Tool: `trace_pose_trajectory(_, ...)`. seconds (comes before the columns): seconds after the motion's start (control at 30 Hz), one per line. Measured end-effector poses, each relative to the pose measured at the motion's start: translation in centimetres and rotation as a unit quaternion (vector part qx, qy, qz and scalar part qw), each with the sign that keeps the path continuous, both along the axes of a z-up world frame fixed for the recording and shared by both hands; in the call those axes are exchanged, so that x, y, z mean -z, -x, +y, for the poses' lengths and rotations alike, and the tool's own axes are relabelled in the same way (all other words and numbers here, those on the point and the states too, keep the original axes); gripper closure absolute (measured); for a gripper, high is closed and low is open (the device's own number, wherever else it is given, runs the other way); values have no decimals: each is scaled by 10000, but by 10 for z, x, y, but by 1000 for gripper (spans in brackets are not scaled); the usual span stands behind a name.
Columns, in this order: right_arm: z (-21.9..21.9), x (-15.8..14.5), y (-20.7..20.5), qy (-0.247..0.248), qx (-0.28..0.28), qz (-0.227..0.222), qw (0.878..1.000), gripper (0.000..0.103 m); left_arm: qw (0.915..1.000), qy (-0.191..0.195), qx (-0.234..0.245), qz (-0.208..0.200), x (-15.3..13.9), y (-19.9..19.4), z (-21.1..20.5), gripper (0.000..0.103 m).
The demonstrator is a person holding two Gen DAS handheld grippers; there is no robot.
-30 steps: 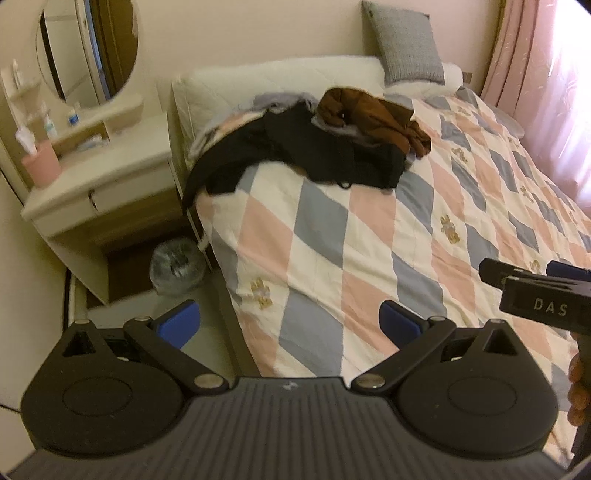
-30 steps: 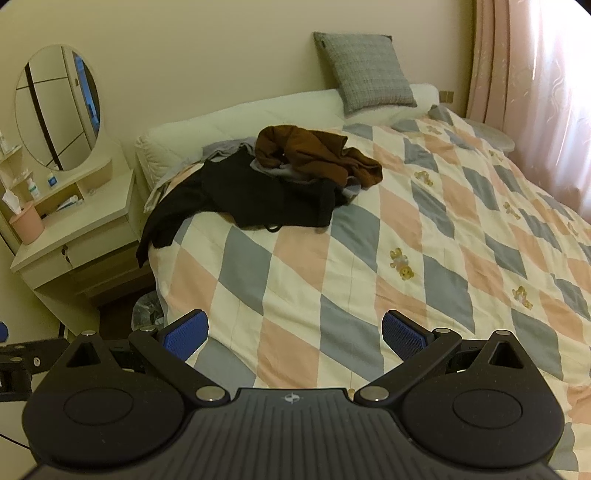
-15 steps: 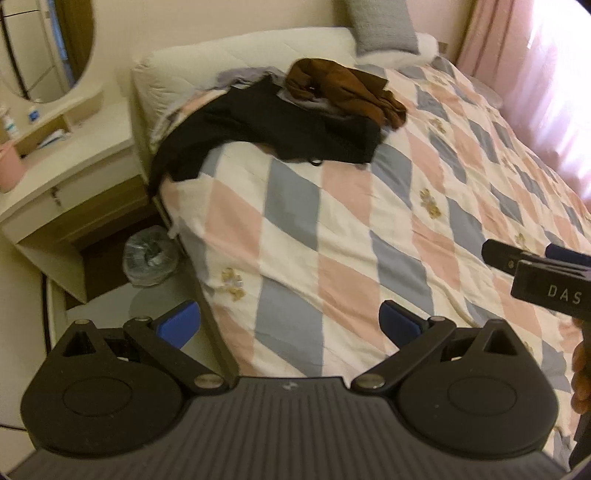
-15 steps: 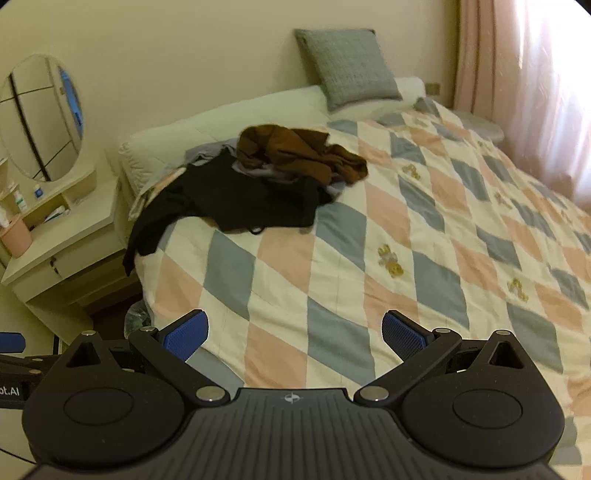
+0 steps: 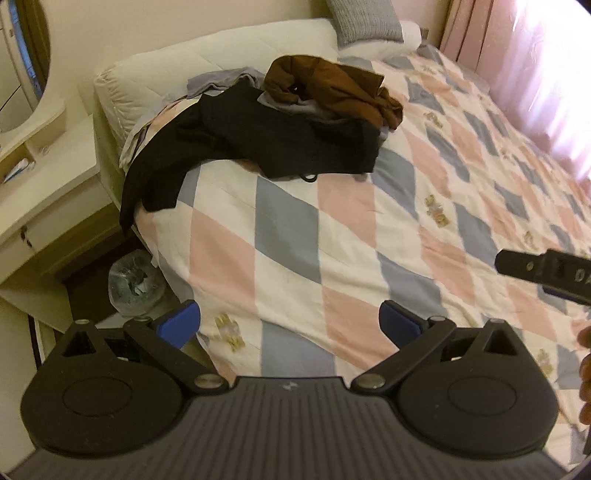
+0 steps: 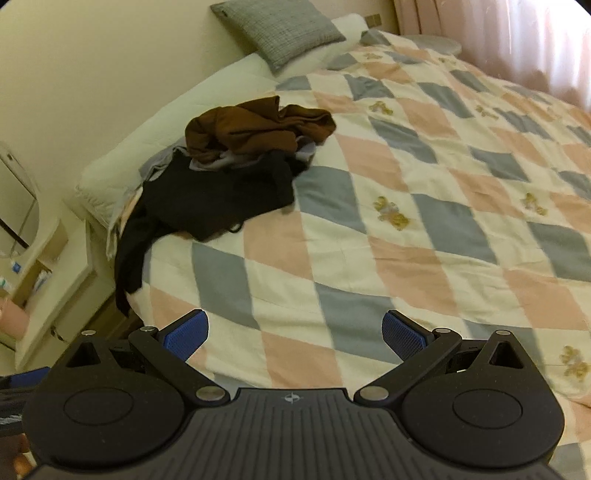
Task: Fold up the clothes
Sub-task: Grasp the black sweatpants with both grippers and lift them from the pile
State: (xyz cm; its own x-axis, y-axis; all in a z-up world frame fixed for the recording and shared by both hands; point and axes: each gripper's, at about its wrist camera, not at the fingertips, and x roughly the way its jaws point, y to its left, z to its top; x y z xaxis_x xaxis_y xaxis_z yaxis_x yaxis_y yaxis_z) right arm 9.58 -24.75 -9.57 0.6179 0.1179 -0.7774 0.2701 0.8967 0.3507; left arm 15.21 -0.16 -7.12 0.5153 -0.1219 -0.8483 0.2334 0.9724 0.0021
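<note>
Grey garment (image 5: 295,105) mostly buried under the brown garment (image 5: 332,88); mirror (image 5: 22,62) cropped at frame edge.

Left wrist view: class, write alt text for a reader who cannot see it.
The open, empty left gripper hovers over a checked quilt. Beyond lies an unfolded clothes pile: a black garment under a brown one. The right gripper shows at the right edge.

Bed's got a checked quilt (image 6: 424,229) in pink, grey and cream with little bear prints. A grey cushion (image 6: 280,29) leans on the wall at the head end, over a white pillow (image 5: 221,62). Pink curtains (image 5: 535,55) hang along the far side. A cream dresser (image 5: 48,192) stands beside the bed's near corner, with a clear bin (image 5: 135,284) on the floor between them.
</note>
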Motion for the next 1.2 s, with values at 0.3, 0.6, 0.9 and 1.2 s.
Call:
trace_pose_trajectory(0.3, 14, 37, -72, -650, 354, 338, 9967, 0, 9972, -469, 556, -145, 35, -68, 3, 1)
trace_pose_trajectory(0.6, 53, 65, -131, 664, -553, 389, 9955, 2, 9866, -1026, 1174, -472, 74, -131, 3, 3)
trace_pose_trajectory(0.9, 76, 112, -188, 2501, -1573, 332, 9548, 11, 9229, -2497, 2417, -1659, 145, -183, -12, 21)
trace_pose_trajectory(1.2, 102, 181, -228, 5027, -3371, -604, 7937, 17, 8320, -3418, 3612, -2460, 210, -232, -23, 35)
